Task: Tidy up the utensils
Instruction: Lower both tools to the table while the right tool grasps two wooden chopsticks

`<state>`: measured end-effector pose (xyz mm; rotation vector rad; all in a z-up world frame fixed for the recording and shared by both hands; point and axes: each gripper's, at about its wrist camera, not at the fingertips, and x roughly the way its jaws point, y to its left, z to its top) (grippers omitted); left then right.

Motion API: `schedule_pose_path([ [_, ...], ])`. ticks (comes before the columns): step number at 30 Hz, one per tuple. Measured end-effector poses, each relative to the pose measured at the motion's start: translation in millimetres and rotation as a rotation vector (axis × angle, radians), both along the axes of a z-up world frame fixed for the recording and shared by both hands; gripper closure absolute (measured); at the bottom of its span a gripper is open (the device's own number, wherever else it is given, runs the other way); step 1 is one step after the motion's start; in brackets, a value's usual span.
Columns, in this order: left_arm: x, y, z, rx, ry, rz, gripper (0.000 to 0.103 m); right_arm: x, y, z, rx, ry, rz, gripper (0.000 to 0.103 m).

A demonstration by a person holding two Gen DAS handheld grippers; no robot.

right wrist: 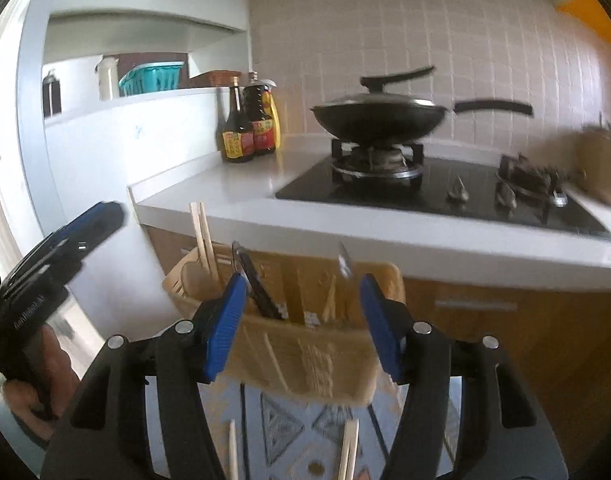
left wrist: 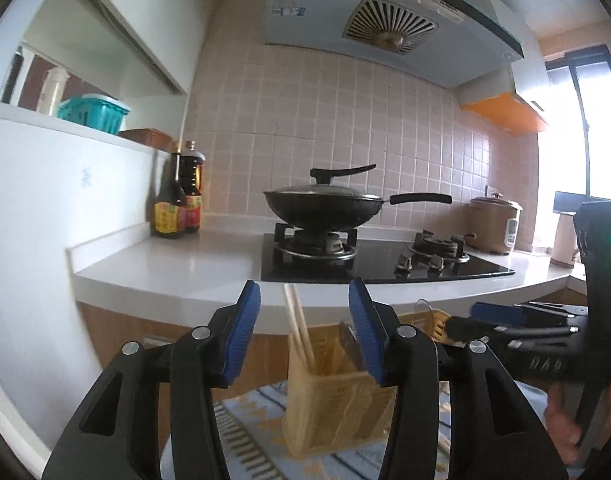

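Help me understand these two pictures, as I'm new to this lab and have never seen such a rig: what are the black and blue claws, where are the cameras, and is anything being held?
No robot here: a person holds a hand-operated gripper in each hand. Each picture comes from a camera on one gripper, looking along its two blue-padded fingers. One view shows the left gripper, the other the right gripper. Both are open and hold nothing. Between them stands a yellow utensil basket on a patterned mat, with chopsticks standing in it. More chopsticks lie loose on the mat. Behind is a kitchen counter with a lidded wok on the stove and sauce bottles.
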<state>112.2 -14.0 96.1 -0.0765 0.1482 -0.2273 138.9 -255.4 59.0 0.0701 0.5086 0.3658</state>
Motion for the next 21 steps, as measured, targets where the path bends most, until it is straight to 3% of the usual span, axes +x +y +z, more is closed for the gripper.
schedule_pose_path([
  [5,-22.4,9.3,12.2,-0.022,0.092,-0.028,0.058,-20.3,-18.4,10.7,0.001,0.120,0.000,0.047],
  [7,-26.5,16.5,14.2,-0.067,0.162,-0.046,0.051,-28.0,-25.3,12.4,-0.009,0.183,-0.018,0.047],
  [11,-23.6,25.8,8.8,-0.136,0.338,-0.086,0.050,-36.5,-36.9,-2.4,-0.042,0.362,-0.053,0.047],
  [14,-18.8,17.8,-12.9,-0.133,0.507,-0.112,0.047,-42.7,-42.0,-28.3,-0.057,0.493,-0.021,0.047],
  [17,-18.1,0.4,-59.4,-0.130,0.686,-0.138,0.046,-55.0,-42.7,-56.8,-0.126,0.524,-0.013,0.047],
  [19,-18.9,-8.7,-86.1,-0.133,0.755,-0.135,0.046,-62.9,-45.5,-77.6,-0.145,0.549,-0.013,0.047],
  [21,-17.1,-22.0,-105.1,-0.110,0.801,-0.126,0.046,-69.6,-48.4,-97.3,-0.133,0.587,-0.001,0.056],
])
